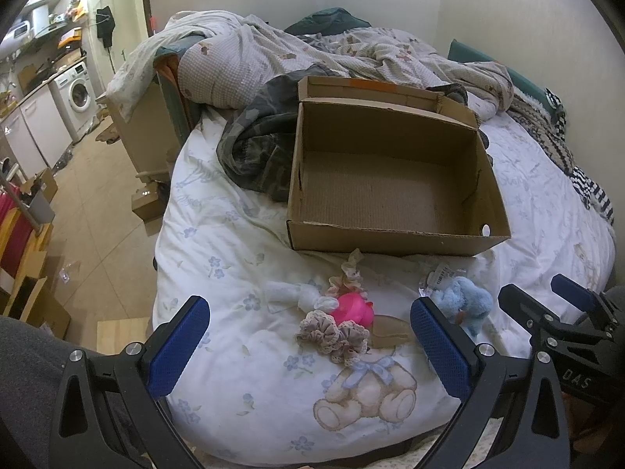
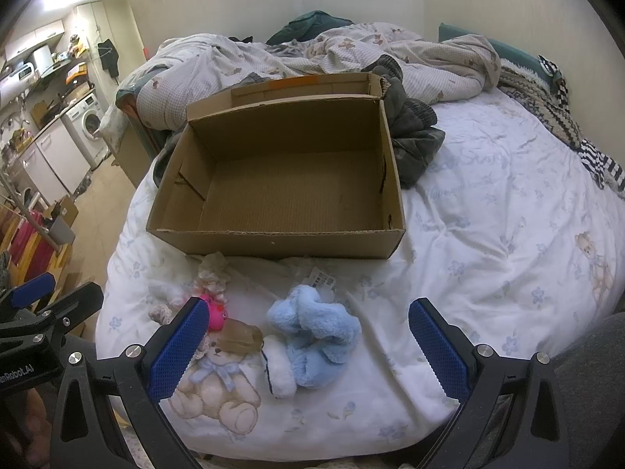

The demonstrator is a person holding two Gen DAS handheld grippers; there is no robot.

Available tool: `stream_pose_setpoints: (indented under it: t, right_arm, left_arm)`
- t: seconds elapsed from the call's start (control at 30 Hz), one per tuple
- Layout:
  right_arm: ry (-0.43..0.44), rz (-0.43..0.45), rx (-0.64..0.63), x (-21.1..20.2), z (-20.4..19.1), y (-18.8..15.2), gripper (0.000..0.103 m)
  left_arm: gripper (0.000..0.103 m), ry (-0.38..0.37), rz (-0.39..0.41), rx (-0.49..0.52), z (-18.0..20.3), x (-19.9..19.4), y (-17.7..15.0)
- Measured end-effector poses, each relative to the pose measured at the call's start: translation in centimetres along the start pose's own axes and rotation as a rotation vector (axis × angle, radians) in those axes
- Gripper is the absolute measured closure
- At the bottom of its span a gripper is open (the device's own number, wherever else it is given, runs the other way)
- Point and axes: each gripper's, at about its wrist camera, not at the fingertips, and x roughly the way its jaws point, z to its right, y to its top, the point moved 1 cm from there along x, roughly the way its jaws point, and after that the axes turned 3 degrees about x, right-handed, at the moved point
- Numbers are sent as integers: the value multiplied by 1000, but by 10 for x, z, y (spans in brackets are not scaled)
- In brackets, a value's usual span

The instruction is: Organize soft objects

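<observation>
An open, empty cardboard box (image 1: pixel 390 179) (image 2: pixel 281 179) stands on the bed. In front of it lie soft items: a pink toy (image 1: pixel 351 308) (image 2: pixel 215 314), beige lace scrunchies (image 1: pixel 332 336), a white sock (image 1: pixel 297 295) and a fluffy blue plush piece (image 1: pixel 465 305) (image 2: pixel 316 328) with a white part (image 2: pixel 279 367). My left gripper (image 1: pixel 310 346) is open, hovering above the scrunchies and pink toy. My right gripper (image 2: pixel 308 348) is open, hovering above the blue plush. Both hold nothing.
A crumpled duvet (image 1: pixel 273 54) and dark clothes (image 1: pixel 258 148) lie behind the box. Striped fabric (image 1: pixel 593 191) lies at the bed's right edge. The bed sheet (image 2: pixel 488 234) has a teddy print. Floor with cartons and a washing machine (image 1: pixel 78 93) is to the left.
</observation>
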Motion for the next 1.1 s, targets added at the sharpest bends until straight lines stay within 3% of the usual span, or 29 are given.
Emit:
stream_pose_setpoints:
  t: [1.1]
  right_arm:
    - [-5,0,-1,0,-1,0,0]
  left_arm:
    - [0,3,0,-9,-3,1,-2]
